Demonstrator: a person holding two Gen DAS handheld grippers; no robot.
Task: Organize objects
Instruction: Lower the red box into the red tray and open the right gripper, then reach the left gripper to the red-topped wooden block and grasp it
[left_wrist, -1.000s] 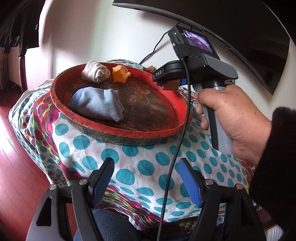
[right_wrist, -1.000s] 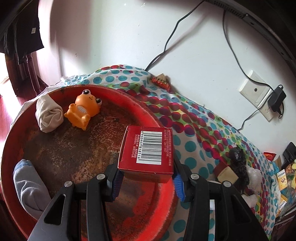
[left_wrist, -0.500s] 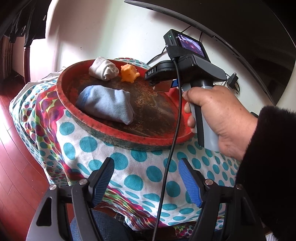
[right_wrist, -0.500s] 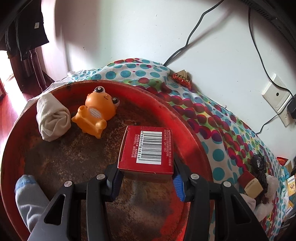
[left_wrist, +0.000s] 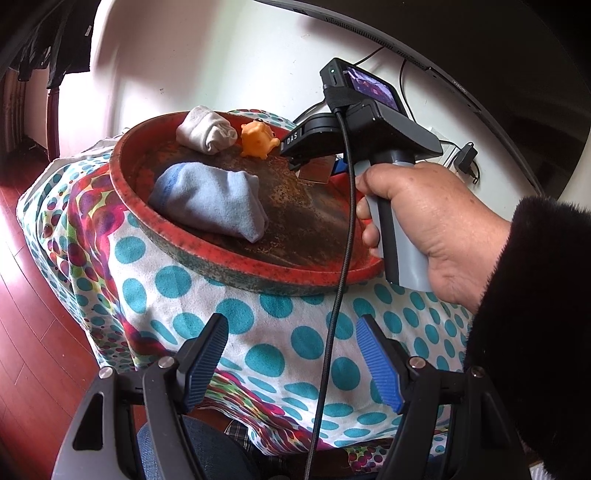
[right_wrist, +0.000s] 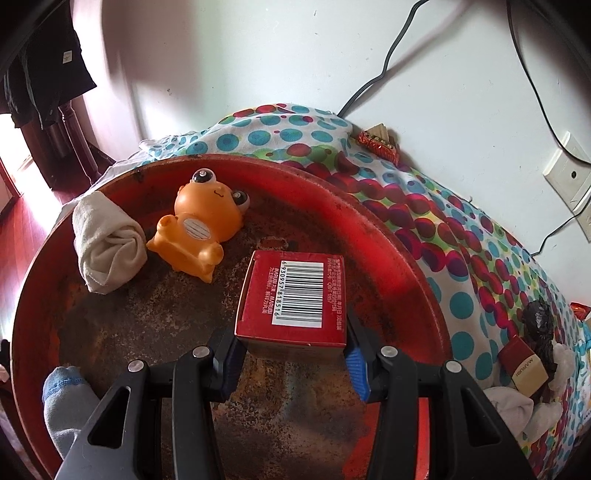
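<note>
Since the earlier frame, the right gripper (right_wrist: 291, 365) had carried the red box (right_wrist: 291, 301), still clamped, deeper over the red tray (right_wrist: 402, 258), frame centre, below-right of the orange toy (right_wrist: 195, 236); the left gripper (left_wrist: 291, 363) waited open.

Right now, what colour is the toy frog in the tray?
Orange toy frog, clearest in the right wrist view.
</note>
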